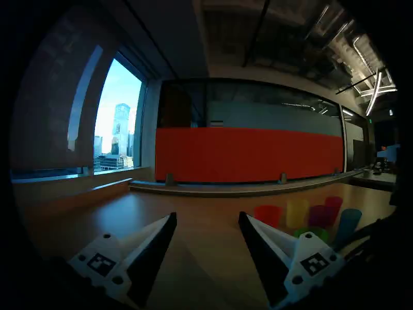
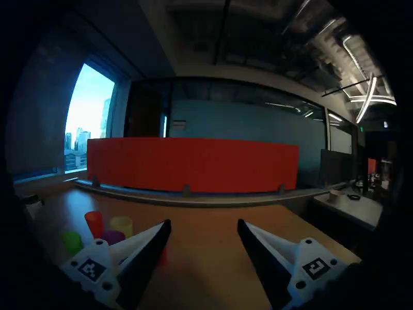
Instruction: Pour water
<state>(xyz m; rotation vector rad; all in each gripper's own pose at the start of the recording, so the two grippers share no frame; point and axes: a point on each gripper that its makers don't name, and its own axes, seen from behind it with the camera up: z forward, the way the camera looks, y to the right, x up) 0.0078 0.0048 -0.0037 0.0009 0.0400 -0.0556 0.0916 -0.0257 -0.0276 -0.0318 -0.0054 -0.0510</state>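
Several coloured plastic cups stand in a cluster on the wooden table. In the left gripper view they sit to the right: a red cup [image 1: 267, 214], a yellow cup [image 1: 297, 212], a magenta cup [image 1: 333, 205], a blue cup [image 1: 347, 225] and a green cup [image 1: 314, 234]. My left gripper [image 1: 207, 219] is open and holds nothing, left of the cluster. In the right gripper view the cups lie at the lower left: an orange-red cup [image 2: 94, 223], a yellow cup [image 2: 121, 226], a green cup [image 2: 72, 242]. My right gripper [image 2: 204, 226] is open and holds nothing.
The wooden table [image 1: 206, 206] ends at a red divider panel [image 1: 248, 155] along its far edge. A bright window [image 1: 116, 129] lies to the left. A second desk [image 2: 351, 204] with small items stands at the right.
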